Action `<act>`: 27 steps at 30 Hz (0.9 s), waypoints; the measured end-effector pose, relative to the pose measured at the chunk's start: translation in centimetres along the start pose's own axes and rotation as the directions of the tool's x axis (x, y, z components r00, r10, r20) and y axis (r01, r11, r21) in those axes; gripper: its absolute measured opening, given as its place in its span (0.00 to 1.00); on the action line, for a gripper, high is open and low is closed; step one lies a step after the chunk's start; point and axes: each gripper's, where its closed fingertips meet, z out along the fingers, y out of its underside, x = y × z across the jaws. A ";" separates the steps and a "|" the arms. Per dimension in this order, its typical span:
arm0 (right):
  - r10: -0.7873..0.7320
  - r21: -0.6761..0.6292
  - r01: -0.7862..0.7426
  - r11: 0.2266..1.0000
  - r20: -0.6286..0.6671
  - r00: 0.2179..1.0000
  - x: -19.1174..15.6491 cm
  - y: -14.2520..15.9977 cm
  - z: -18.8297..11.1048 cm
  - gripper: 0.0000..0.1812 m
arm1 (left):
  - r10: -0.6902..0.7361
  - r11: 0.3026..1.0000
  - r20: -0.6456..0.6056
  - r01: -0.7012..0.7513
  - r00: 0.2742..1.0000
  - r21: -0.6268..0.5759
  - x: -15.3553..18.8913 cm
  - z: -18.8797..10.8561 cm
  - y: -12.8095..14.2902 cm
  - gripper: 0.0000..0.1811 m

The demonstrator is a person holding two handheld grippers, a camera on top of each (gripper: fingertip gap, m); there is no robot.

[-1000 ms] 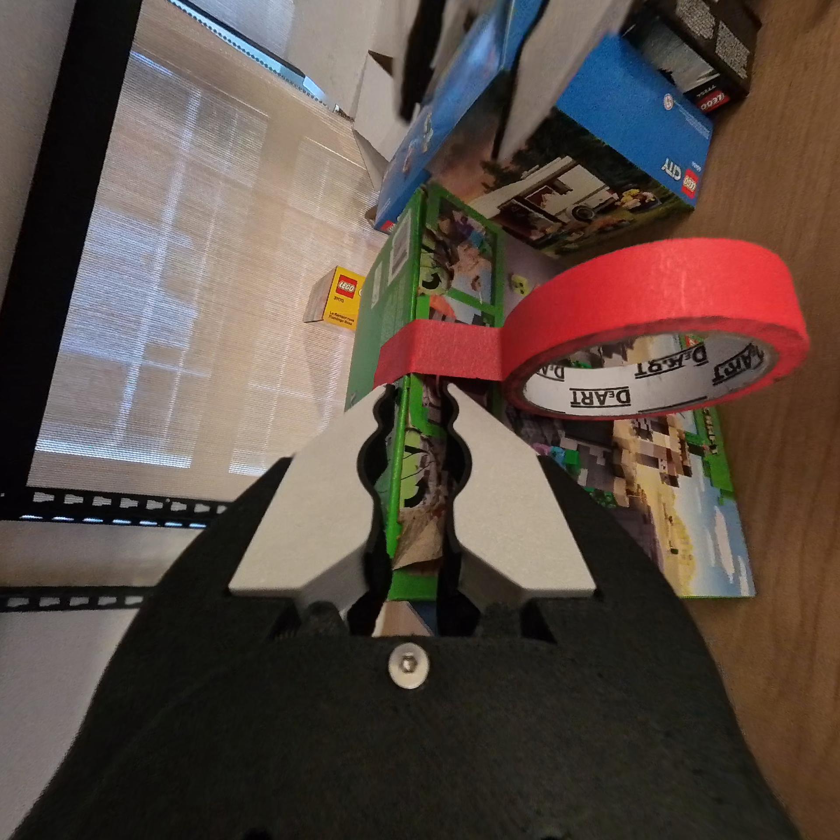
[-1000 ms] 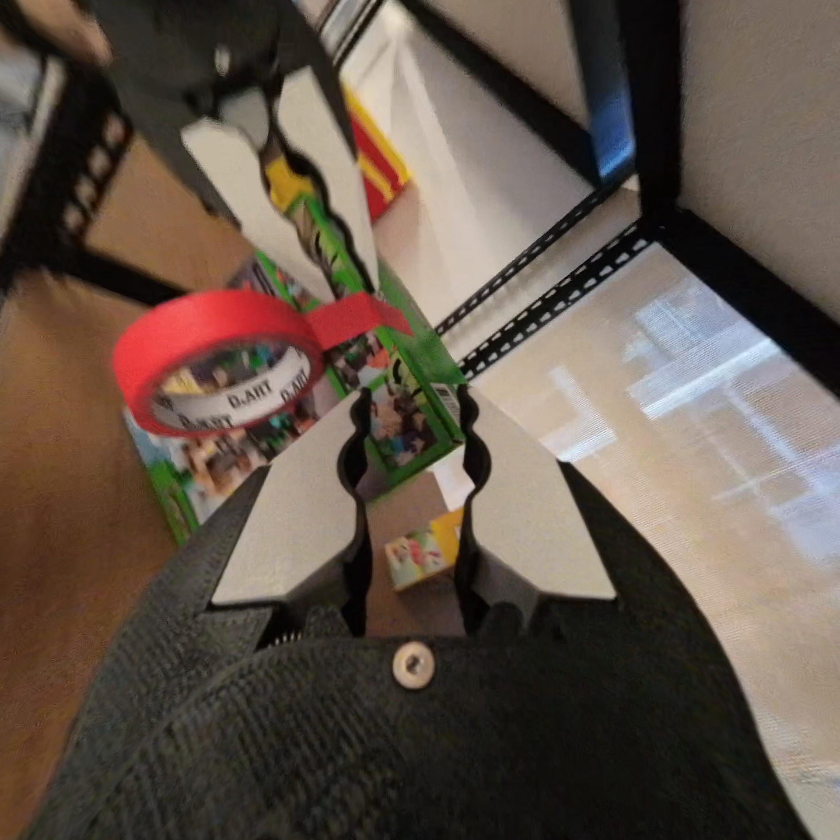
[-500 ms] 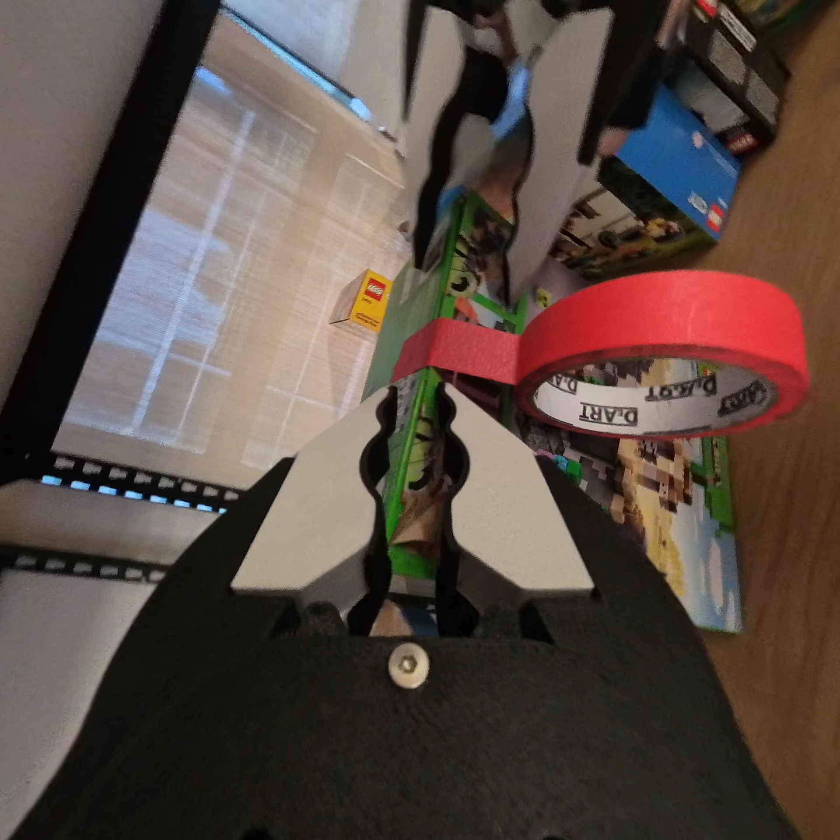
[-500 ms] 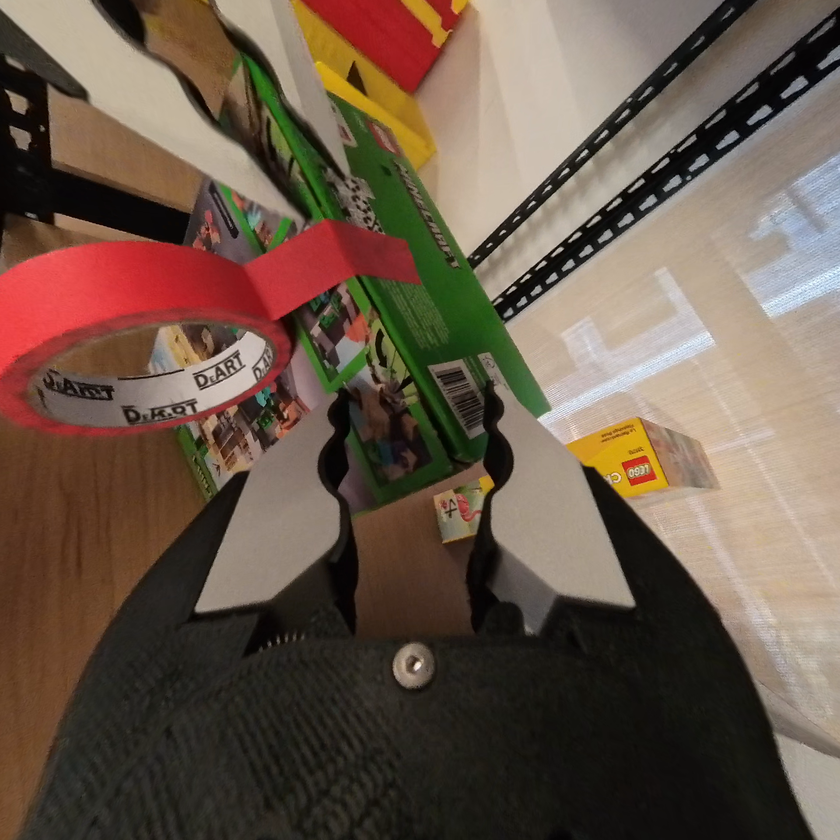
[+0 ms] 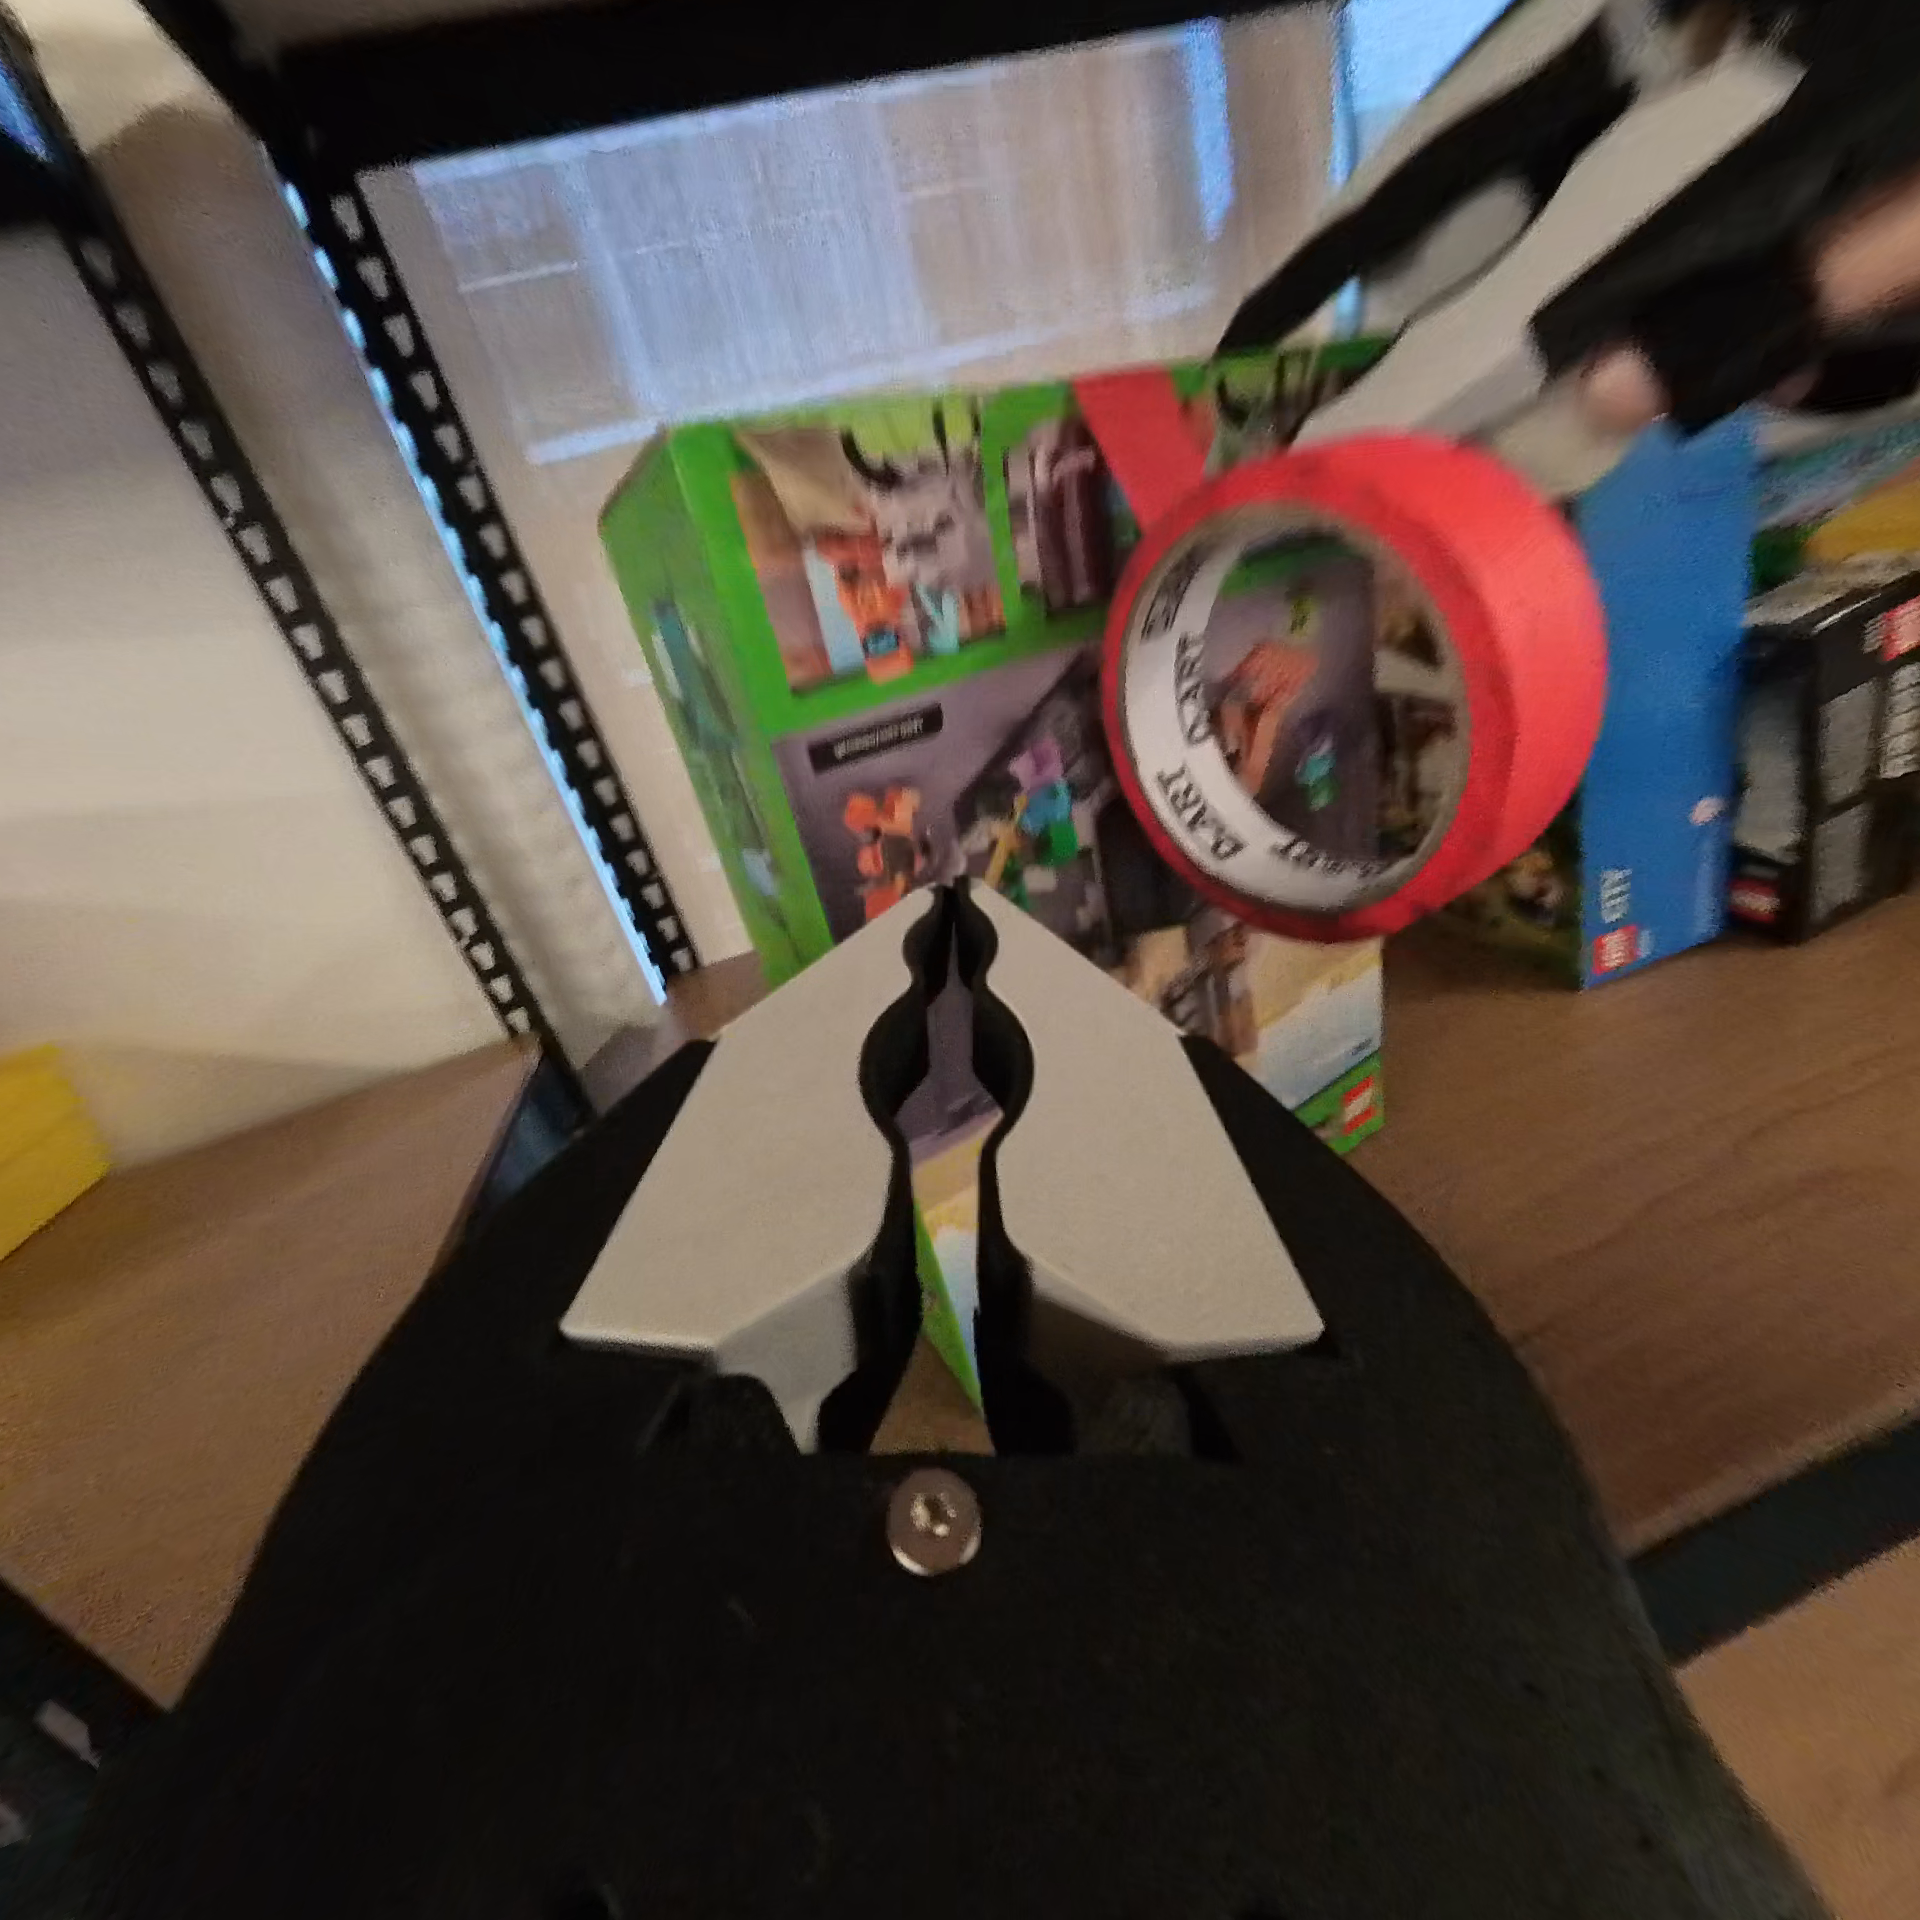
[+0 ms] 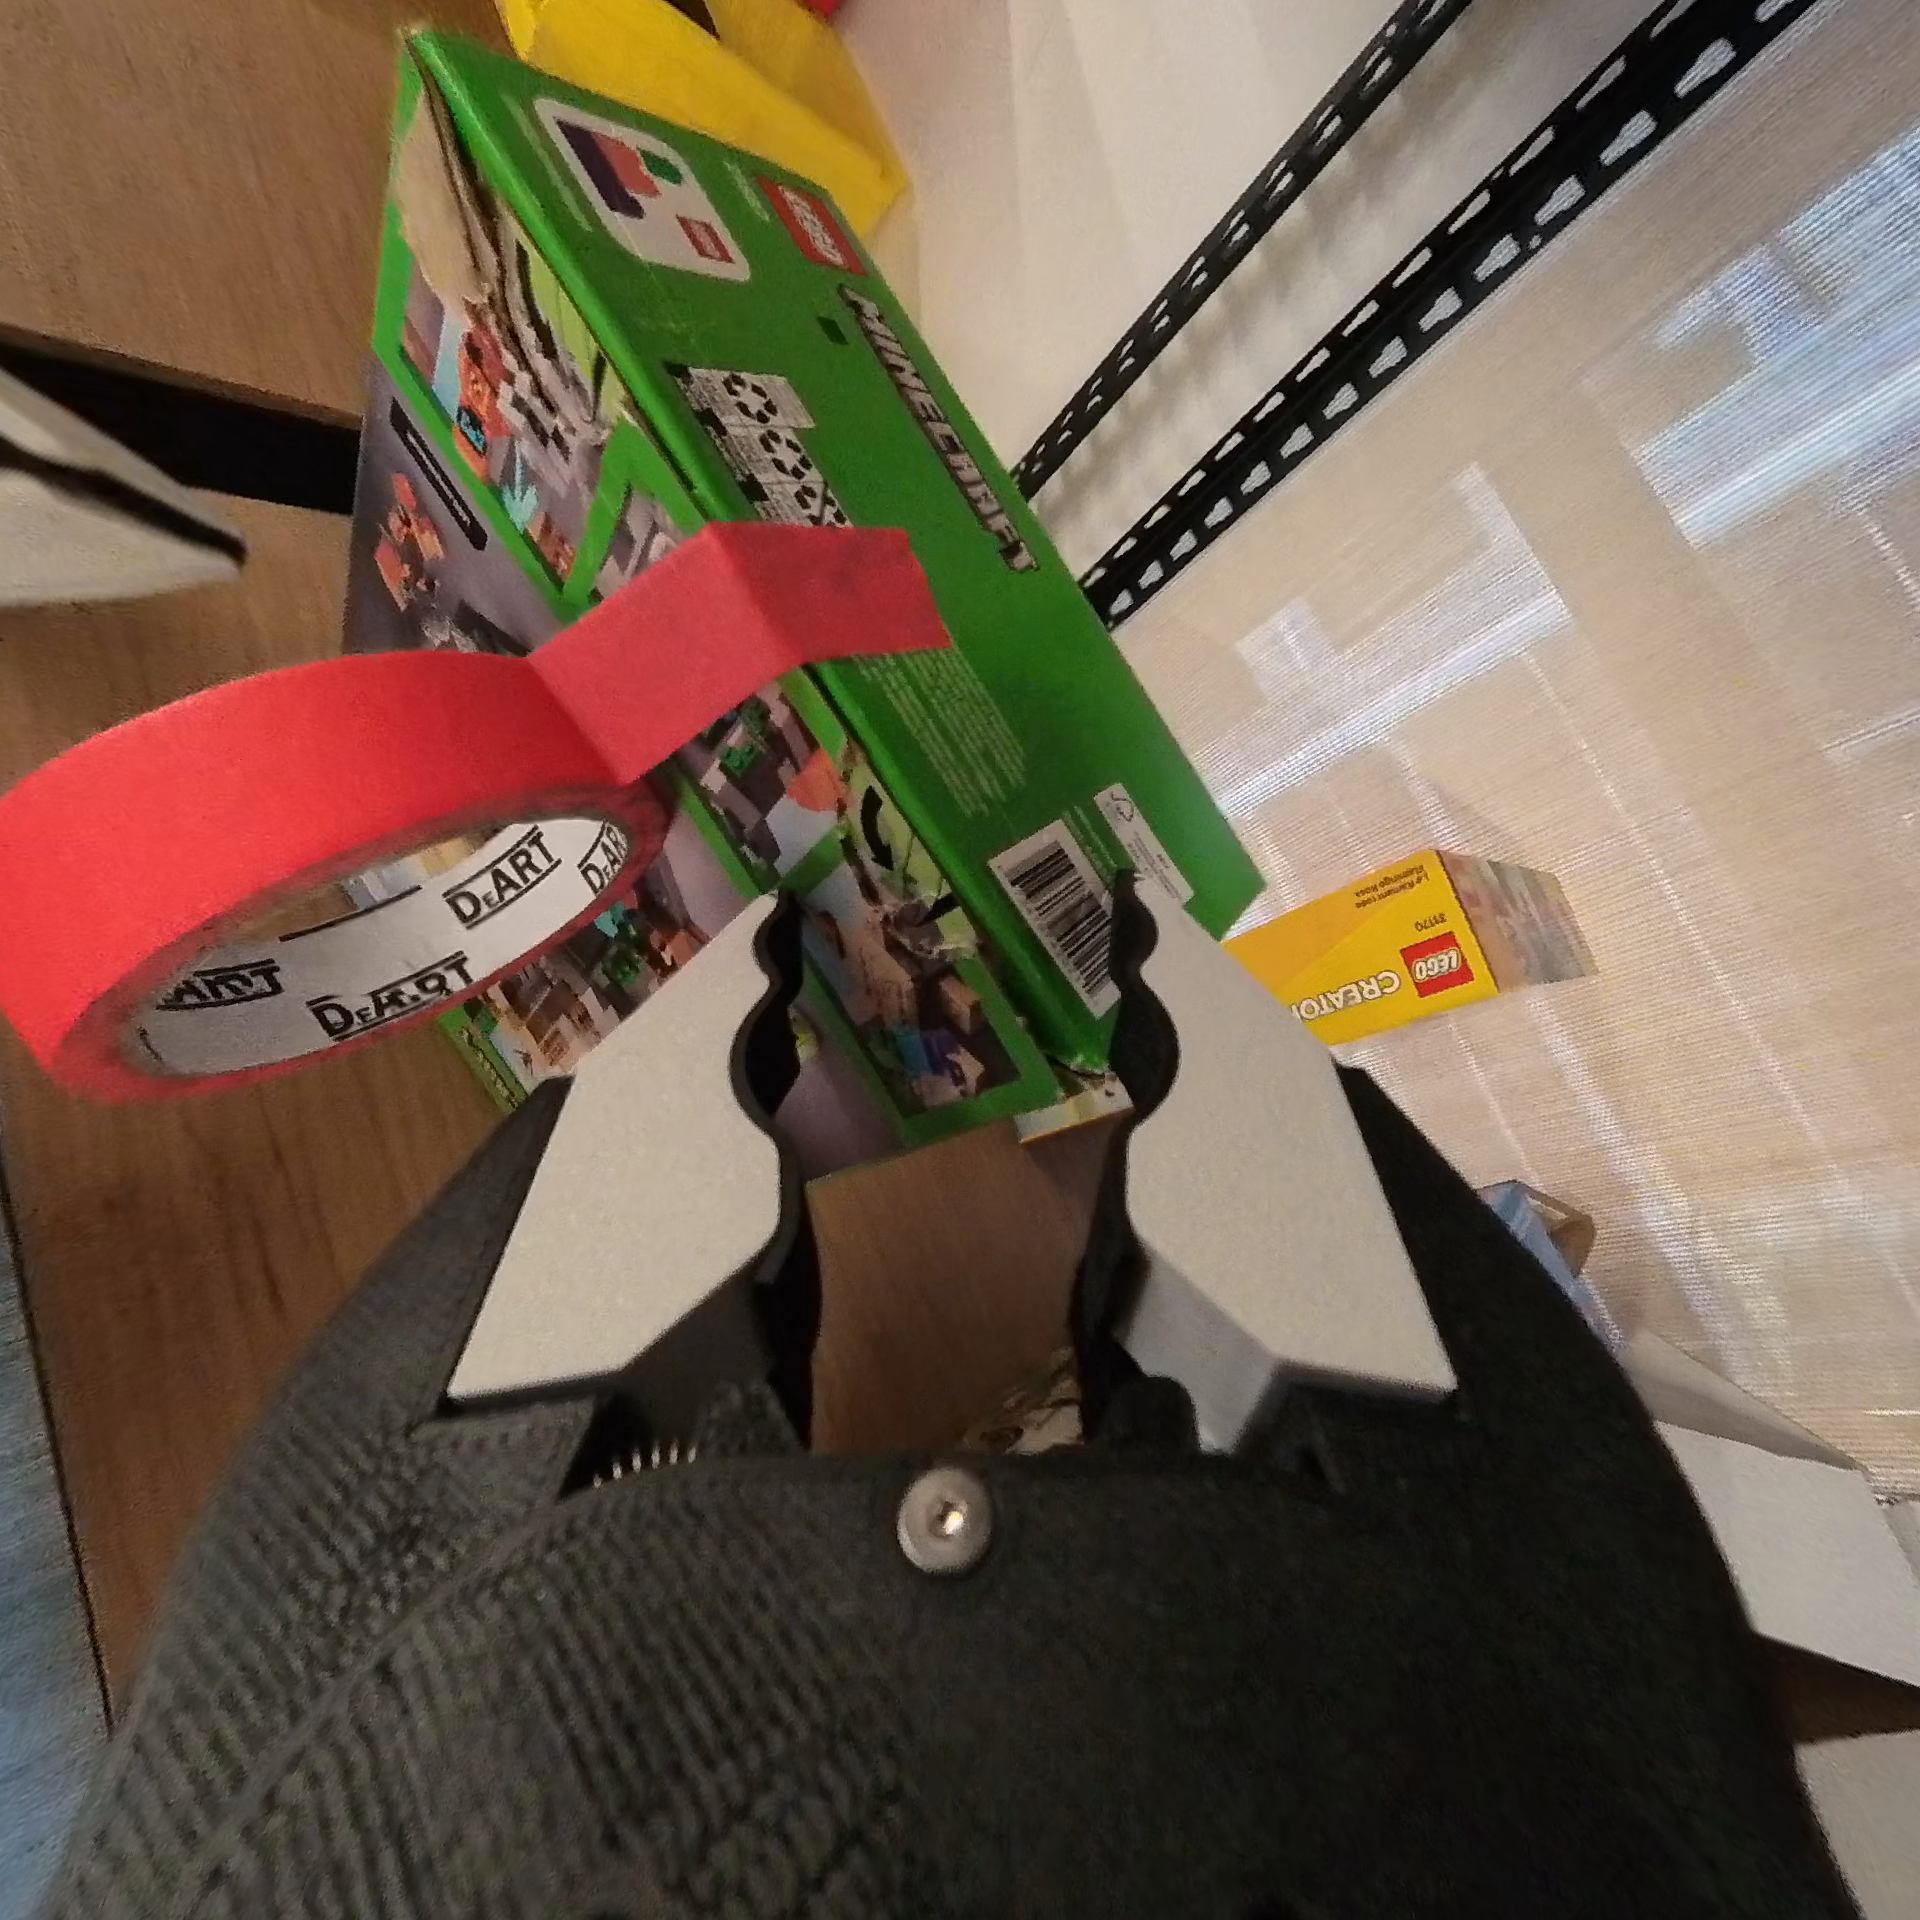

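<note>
Taking the green box (image 5: 914, 665) as the landmark: it stood upright on the wooden shelf (image 5: 1621, 1164). To its left rose a perforated black upright (image 5: 436, 582) of the rack, and farther left a yellow box (image 5: 42, 1143) showed at the edge of the left wrist view. In front of the green box, the left gripper (image 5: 954, 896) had its fingertips closed together, with nothing seen between them. Against the green box's upper right hung a red tape roll (image 5: 1351, 686), its free strip stuck over the box's top edge. Right of the green box stood a blue box (image 5: 1662, 707) and a black box (image 5: 1839, 758).

In the right wrist view, the right gripper (image 6: 951, 914) had its fingers spread apart around the green box's (image 6: 831, 436) near end, though actual contact could not be told. The red tape roll (image 6: 270, 831) hung left of the box, and a small yellow box (image 6: 1392, 961) lay beyond to the right.
</note>
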 end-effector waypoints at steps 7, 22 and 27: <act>0.093 0.012 -0.093 0.996 0.033 0.995 0.6 -0.1 1.0 0.33 | 0.002 0.984 0.053 0.007 0.999 -0.178 0.9 3.3 6.4 0.00; 0.046 -0.123 -0.056 0.991 -0.086 0.995 0.0 -0.4 0.6 0.35 | -0.196 0.975 -0.175 0.172 0.965 -0.140 0.2 5.7 7.9 0.00; 0.138 0.011 -0.138 0.990 -0.083 0.987 -0.2 -1.0 0.5 0.40 | -0.233 0.972 -0.289 0.214 0.929 -0.096 1.7 3.3 7.1 0.00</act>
